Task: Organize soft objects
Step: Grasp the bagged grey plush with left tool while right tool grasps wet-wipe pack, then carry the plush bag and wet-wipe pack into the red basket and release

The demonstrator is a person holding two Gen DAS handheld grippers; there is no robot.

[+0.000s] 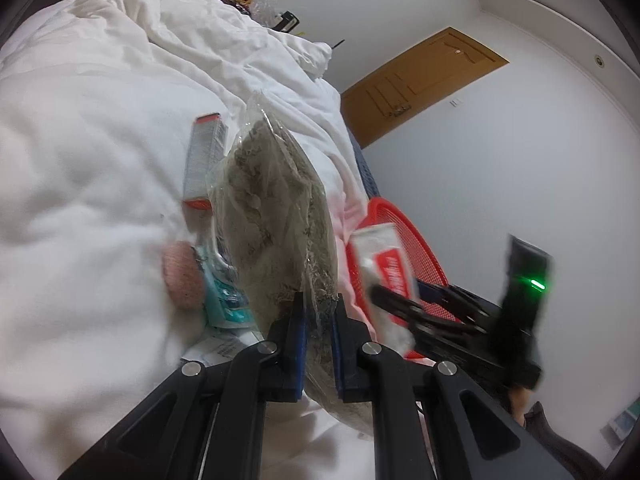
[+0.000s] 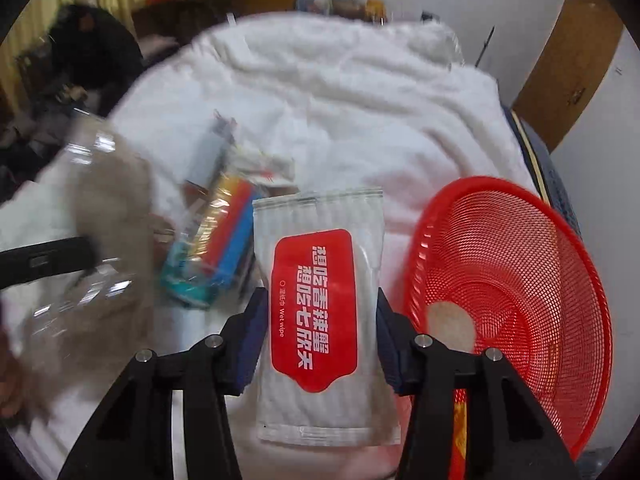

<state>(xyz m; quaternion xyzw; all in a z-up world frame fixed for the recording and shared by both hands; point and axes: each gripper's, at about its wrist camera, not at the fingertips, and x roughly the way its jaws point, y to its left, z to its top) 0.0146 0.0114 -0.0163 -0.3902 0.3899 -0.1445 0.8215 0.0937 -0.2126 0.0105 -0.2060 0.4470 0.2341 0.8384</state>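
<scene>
My left gripper (image 1: 319, 300) is shut on a clear plastic bag of grey-beige soft fabric (image 1: 276, 204) and holds it above the white duvet (image 1: 88, 128). The same bag shows blurred at the left of the right wrist view (image 2: 96, 216). My right gripper (image 2: 318, 300) is shut on a white wet wipe pack with a red label (image 2: 316, 300), held just left of the red mesh basket (image 2: 520, 280). The pack (image 1: 384, 264) and basket (image 1: 404, 240) also show in the left wrist view, with the right gripper (image 1: 380, 294) blurred.
On the duvet lie a grey and orange packet (image 1: 202, 160), a pink round pad (image 1: 182, 276), a teal packet (image 1: 226, 296) and a colourful wrapped bundle (image 2: 224, 232). A round beige pad (image 2: 450, 326) lies in the basket. A wooden door (image 1: 420, 80) stands beyond the bed.
</scene>
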